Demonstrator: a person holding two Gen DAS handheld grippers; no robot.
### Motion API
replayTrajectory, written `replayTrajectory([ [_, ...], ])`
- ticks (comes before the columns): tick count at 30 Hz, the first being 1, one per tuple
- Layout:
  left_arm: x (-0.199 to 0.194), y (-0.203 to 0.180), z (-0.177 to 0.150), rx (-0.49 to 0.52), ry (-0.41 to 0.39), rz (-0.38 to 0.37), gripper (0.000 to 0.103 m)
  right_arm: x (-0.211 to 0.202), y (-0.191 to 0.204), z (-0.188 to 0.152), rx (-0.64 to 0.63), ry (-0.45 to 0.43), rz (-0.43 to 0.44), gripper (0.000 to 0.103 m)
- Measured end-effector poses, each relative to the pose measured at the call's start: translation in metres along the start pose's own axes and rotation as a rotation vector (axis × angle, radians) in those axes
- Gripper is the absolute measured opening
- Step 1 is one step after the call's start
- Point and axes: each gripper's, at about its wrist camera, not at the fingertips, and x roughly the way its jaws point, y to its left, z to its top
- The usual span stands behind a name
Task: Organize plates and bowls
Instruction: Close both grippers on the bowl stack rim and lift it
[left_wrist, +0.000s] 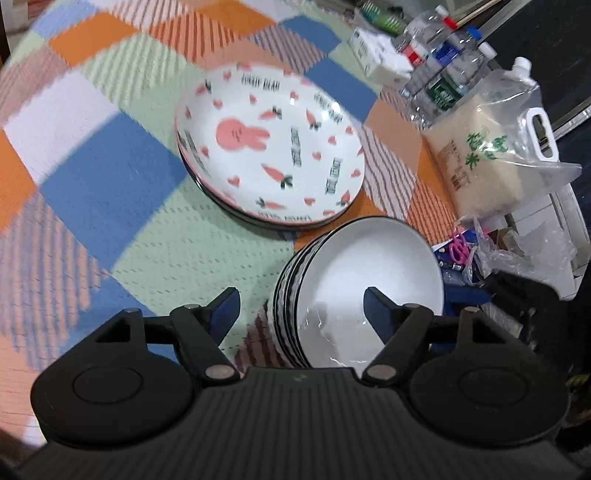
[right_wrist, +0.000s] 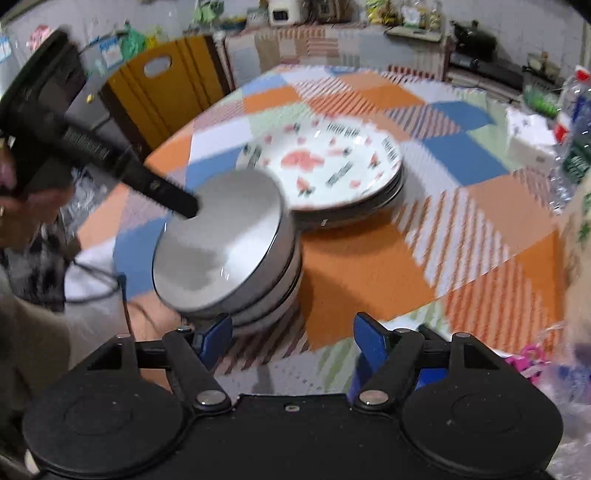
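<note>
Left wrist view: the left tool (left_wrist: 301, 306) points down at the tabletop (left_wrist: 110, 177), which has a checked cloth on it.
Left tool state: its two blue pads are wide apart and hold nothing.
Bowls from this tool: the stack of bowls (left_wrist: 354, 288) sits just in front of the tool, a bit to its right. One pad is over the top bowl and the other is outside the rim, but neither seems to press on it.
Plates from this tool: the stack of plates (left_wrist: 269, 147) lies farther ahead, past the bowls. The top plate has a pink bunny and carrots on it.
Other things: a bag of rice (left_wrist: 491, 155) and some water bottles (left_wrist: 443, 62) stand far to the right.

Right wrist view: the right tool (right_wrist: 293, 339) also points down at the tabletop.
Right tool state: its pads are wide apart with only cloth showing between them.
Bowls from this tool: the bowls are just ahead and to its left, close to the left pad. I cannot tell if they touch.
Plates from this tool: the plates lie farther ahead, behind the bowls and very close to them.
Other tool seen here: the left tool comes in from the upper left and reaches the far rim of the top bowl.

Done so far: plates are in one pile and bowls in another.
Left to do: I see no loose dishes, so the job looks almost finished.
</note>
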Motion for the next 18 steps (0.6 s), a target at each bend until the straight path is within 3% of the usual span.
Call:
replayTrajectory([
  [4,0.020,0.014,-0.004,-0.066,0.022,-0.063,0.073,0.025,0.017,-0.005,-0.066,0.023,0.054,0.079],
  [7,0.026,0.021,-0.008,-0.079,0.016,-0.078,0.071,0.040,0.028,-0.011,-0.144,-0.022,0.083,0.080],
  [10,0.034,0.026,-0.010,-0.094,0.008,-0.081,0.067,0.056,0.032,-0.015,-0.177,-0.031,0.082,0.088],
  [18,0.047,0.035,-0.013,-0.157,0.017,-0.116,0.059,0.081,0.026,-0.014,-0.152,-0.086,0.130,0.095],
])
